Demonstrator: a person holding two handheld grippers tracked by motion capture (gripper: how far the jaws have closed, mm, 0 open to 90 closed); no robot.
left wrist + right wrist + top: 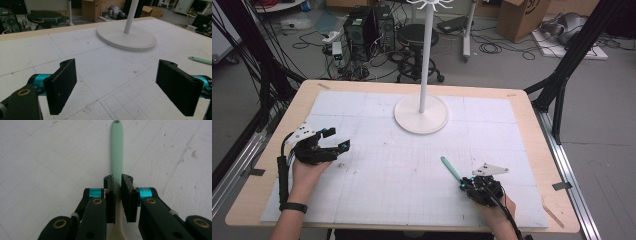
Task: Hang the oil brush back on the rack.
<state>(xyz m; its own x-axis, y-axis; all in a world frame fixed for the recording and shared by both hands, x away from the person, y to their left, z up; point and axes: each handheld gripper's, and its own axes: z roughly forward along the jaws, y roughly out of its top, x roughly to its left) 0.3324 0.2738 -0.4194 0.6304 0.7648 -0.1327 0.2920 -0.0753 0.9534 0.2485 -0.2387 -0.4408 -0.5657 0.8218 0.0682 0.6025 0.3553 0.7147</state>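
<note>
Two hand-held grippers at work over a pale wooden table (532,150) covered with a white gridded mat (402,170), cluttered lab floor beyond. At the mat's far middle, a white stand with round flat base and slim upright pole (421,114), hooks at its top. At the near left, the left gripper (339,140), jaws spread wide apart and empty, aimed across the mat toward the stand's base. At the near right, the right gripper (462,184), jaws closed on a mint-green utensil with a long slim handle (451,169), likely silicone or plastic; handle pointing away toward the stand, tip with its small hanging hole (116,122) low over the mat, touching or just clear impossible to tell. Grip placed low on the handle, where green gives way to a cream-coloured end (117,230) hidden under the jaws. Judged light and slightly flexible, smooth enough to pivot or slip between flat pads; hold near the handle's middle probably steadier, with the holed tip left free. Cardboard box (526,17) on the floor marked in black, too blurred to read; no other legible writing.
</note>
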